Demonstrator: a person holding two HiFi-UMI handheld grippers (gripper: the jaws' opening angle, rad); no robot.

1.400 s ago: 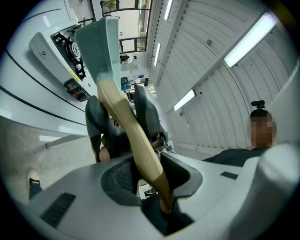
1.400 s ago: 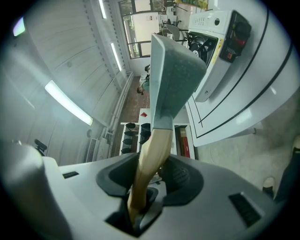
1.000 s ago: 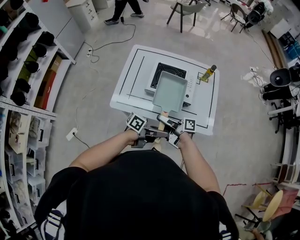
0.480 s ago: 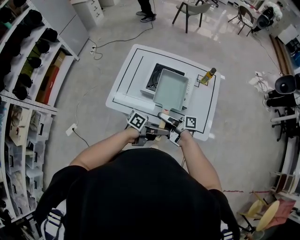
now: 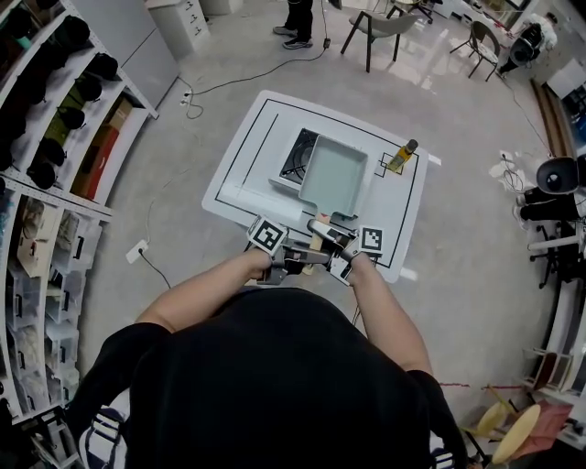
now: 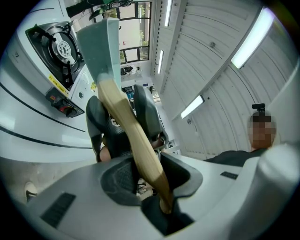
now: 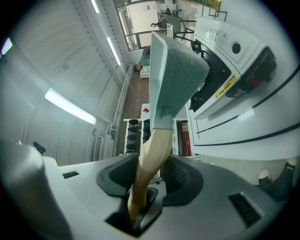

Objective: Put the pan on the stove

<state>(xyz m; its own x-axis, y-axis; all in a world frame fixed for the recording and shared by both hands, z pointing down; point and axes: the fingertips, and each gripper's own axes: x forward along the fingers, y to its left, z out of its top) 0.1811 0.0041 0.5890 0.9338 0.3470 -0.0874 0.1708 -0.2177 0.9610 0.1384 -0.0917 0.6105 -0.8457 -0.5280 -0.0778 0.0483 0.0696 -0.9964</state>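
Observation:
I hold a rectangular grey-green pan [image 5: 336, 174] by its light wooden handle [image 5: 317, 242] with both grippers. It hangs over the right part of the portable gas stove [image 5: 295, 158] on the white table [image 5: 240, 188]. My left gripper [image 5: 295, 260] and right gripper [image 5: 331, 240] are both shut on the handle, at the table's near edge. In the left gripper view the handle [image 6: 133, 140] runs up out of the left gripper [image 6: 140, 180] to the pan [image 6: 101, 47], with the stove's burner [image 6: 58, 47] to its left. In the right gripper view the right gripper [image 7: 147, 180] clamps the handle [image 7: 152, 159] below the pan [image 7: 176, 79].
A bottle of yellow liquid [image 5: 401, 156] stands on the table right of the stove. Shelves with dark objects [image 5: 55, 101] line the left side. A chair [image 5: 383, 27] and a person's legs [image 5: 298, 23] are beyond the table, and a cable [image 5: 233, 78] lies on the floor.
The pan stays gripped by both grippers and now covers the stove's right part, leaving more of the burner uncovered at its left. The person at the back has walked right.

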